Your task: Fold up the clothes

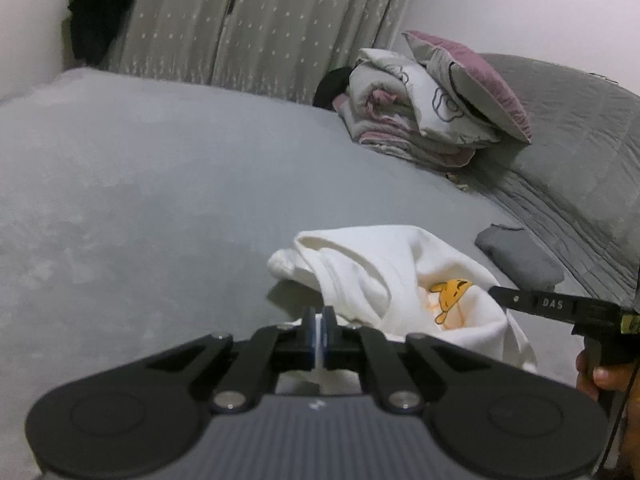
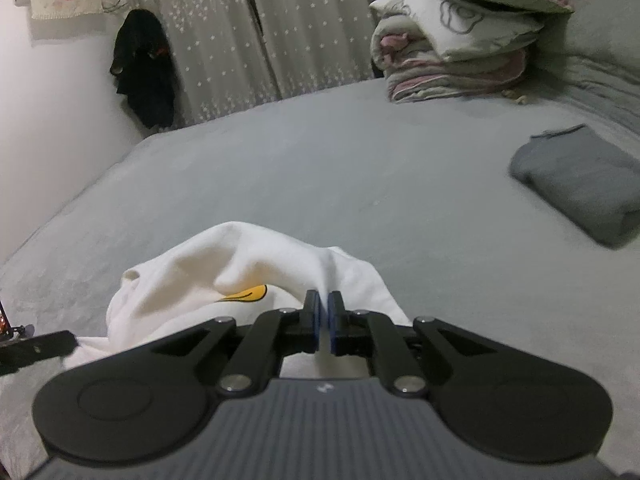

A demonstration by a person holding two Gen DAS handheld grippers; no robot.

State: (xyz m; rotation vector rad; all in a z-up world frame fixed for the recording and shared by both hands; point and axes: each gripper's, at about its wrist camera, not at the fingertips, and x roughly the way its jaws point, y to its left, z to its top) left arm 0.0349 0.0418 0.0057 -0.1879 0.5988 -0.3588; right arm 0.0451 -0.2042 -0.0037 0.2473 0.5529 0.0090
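where cloth bunches, white shirt [image 1: 384, 276] print half-hidden — both grippers pinch fabric.

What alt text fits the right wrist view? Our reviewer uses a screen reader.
The right gripper is shut on a bunched white garment on a grey bed. A folded grey garment lies at right, stacked bedding behind.
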